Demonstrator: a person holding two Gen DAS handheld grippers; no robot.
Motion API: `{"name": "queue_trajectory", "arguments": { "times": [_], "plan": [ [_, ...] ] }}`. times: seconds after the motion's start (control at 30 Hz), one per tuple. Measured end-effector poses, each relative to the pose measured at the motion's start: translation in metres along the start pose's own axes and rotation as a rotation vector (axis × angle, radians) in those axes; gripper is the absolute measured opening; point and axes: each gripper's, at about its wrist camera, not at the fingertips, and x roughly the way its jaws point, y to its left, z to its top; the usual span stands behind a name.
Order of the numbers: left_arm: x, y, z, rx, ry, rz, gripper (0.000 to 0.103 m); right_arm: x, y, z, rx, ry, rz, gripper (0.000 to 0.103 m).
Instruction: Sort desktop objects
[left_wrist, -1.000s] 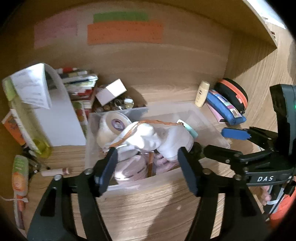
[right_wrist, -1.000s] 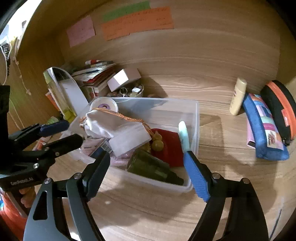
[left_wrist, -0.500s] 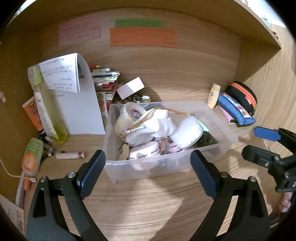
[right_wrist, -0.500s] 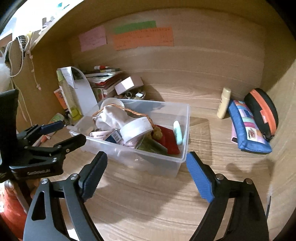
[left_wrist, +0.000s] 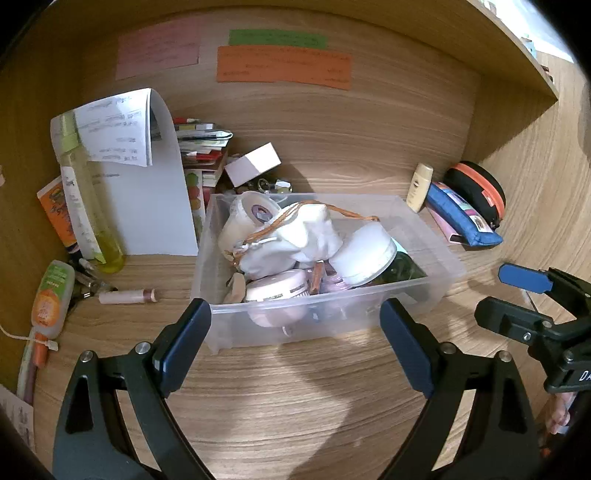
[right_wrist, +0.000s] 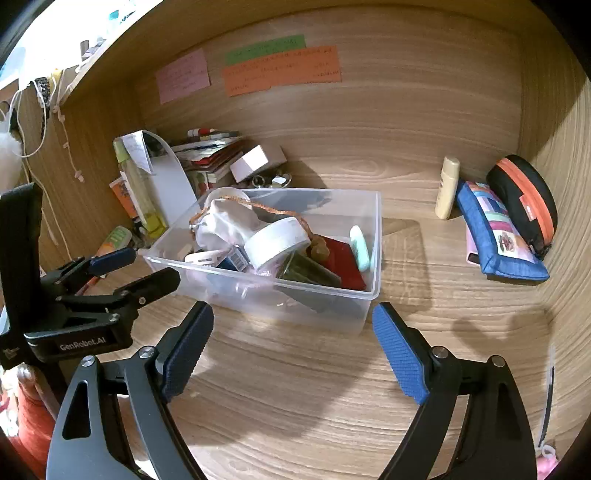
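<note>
A clear plastic bin (left_wrist: 439, 254) stands on the wooden desk, filled with a white drawstring pouch (left_wrist: 295, 236), a white round jar (left_wrist: 364, 254), a tape roll (left_wrist: 245, 218) and other small items. It also shows in the right wrist view (right_wrist: 375, 236). My left gripper (left_wrist: 295, 347) is open and empty, just in front of the bin's near wall. My right gripper (right_wrist: 291, 347) is open and empty, in front of the bin's near right corner. Each gripper shows in the other's view: the right one (left_wrist: 517, 295) and the left one (right_wrist: 140, 269).
Left of the bin lie a pink lip balm (left_wrist: 127, 296), an orange-green tube (left_wrist: 51, 299), a yellow bottle (left_wrist: 88, 206) and a white paper stand (left_wrist: 155, 206). Books and a white box (left_wrist: 253, 164) sit behind. A cream tube (right_wrist: 447, 192), blue pouch (right_wrist: 498, 236) and black-orange case (right_wrist: 524, 199) lie right.
Both grippers have drawn back from over the bin to the desk in front of it. The left jaws have opened wider. The bin's contents look the same.
</note>
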Motion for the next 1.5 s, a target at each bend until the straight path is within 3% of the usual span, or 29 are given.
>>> {"name": "queue_trajectory", "arguments": {
  "times": [0.13,0.8,1.5],
  "plan": [
    [0.002,-0.003,0.0,0.006,0.013,-0.035,0.094,0.0,0.001,0.0,0.001,-0.001,-0.002,0.087],
    [0.001,-0.005,0.002,0.01,-0.01,0.014,0.094,0.002,-0.001,0.0,0.007,0.015,0.01,0.087],
    [-0.003,-0.012,0.003,0.037,-0.012,0.003,0.094,0.0,0.002,0.002,-0.008,0.014,0.013,0.087]
  ]
}}
